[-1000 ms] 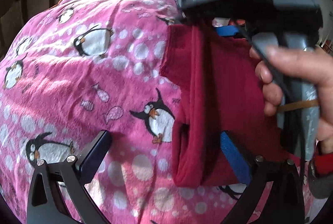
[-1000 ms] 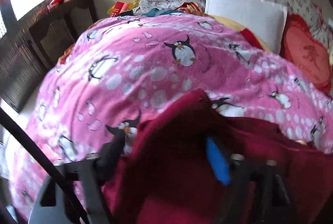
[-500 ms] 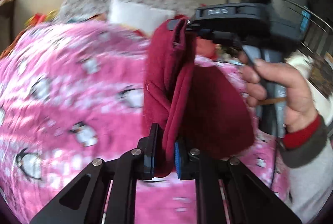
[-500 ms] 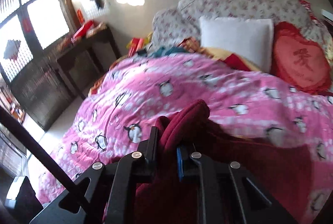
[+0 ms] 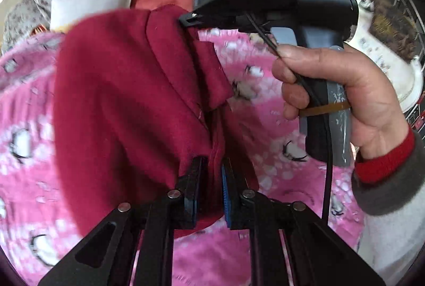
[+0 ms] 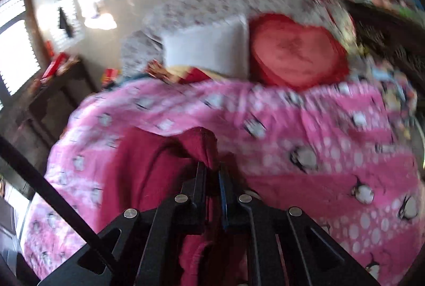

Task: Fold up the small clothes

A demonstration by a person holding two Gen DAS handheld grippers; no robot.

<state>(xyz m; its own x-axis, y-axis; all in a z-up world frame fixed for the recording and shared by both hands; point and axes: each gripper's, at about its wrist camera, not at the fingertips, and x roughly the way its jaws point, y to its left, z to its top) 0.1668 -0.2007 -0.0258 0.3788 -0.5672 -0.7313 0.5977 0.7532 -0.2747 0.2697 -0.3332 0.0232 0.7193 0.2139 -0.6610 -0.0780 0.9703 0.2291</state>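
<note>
The left tool is clamped on a bunched edge of the dark red fleece garment, its black finger and its blue-padded finger pressing the cloth between them. Its jaws have just been closing, with the garment caught in the narrow gap. In the left wrist view the garment hangs in loose folds above the pink blanket with penguins and white dots that covers the bed, lifted off it.

The right tool is likewise closed tight on another gathered fold of the same garment, which rises just past its fingertips and drapes away to the left. Its jaws too have just been closing on the cloth. In the left wrist view the right tool's black body reaches the garment's upper edge from the right, and the person's hand, in a grey sleeve with a red cuff, grips its handle.

At the head of the bed lie a white rectangular pillow and a red heart-shaped cushion, touching side by side, with a floral quilt behind them. Both views are blurred.
</note>
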